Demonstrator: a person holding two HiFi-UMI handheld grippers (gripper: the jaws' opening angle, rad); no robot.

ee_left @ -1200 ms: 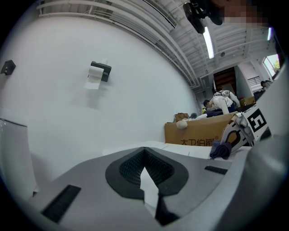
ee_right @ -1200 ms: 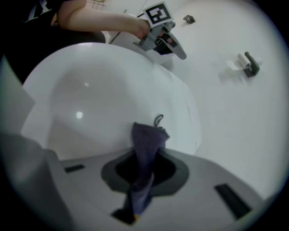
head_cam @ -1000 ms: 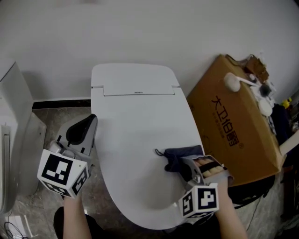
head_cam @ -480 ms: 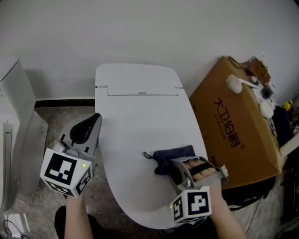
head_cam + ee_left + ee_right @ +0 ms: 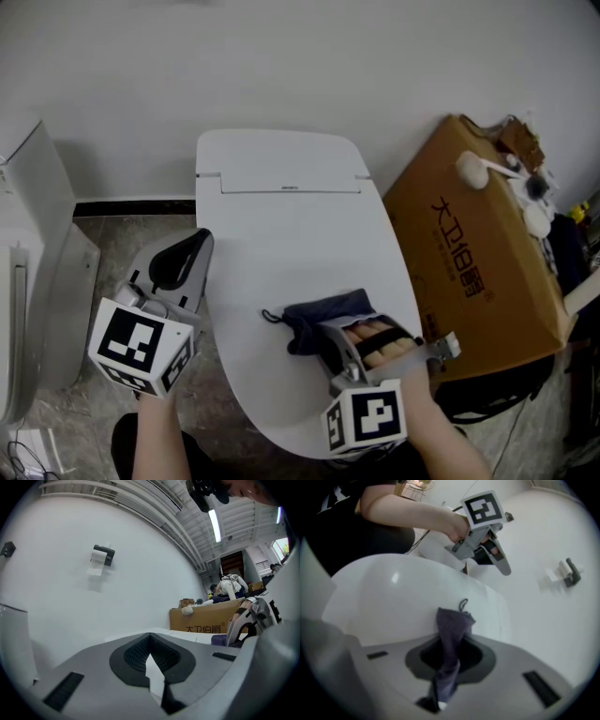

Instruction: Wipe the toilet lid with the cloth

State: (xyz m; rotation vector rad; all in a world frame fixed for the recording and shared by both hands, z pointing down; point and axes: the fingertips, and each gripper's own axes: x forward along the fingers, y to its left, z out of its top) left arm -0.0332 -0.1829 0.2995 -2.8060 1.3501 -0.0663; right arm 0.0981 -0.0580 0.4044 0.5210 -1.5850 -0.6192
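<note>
The white toilet lid (image 5: 291,244) lies closed in the middle of the head view. A dark blue cloth (image 5: 317,321) with a small hanging loop rests on the lid's near right part. My right gripper (image 5: 323,337) is shut on the cloth and presses it onto the lid. In the right gripper view the cloth (image 5: 451,644) runs out from between the jaws across the lid (image 5: 393,606). My left gripper (image 5: 178,262) hangs beside the toilet's left edge, off the lid, shut with nothing in it; its view has the jaws (image 5: 150,667) together.
A brown cardboard box (image 5: 469,262) with a white brush and small items on top stands right of the toilet. A white cabinet (image 5: 33,272) stands at the left. A white wall runs behind. The floor is grey stone tile (image 5: 112,234).
My right gripper has dragged the cloth leftward across the lid's near part. The left gripper has shifted slightly right and stayed beside the toilet.
</note>
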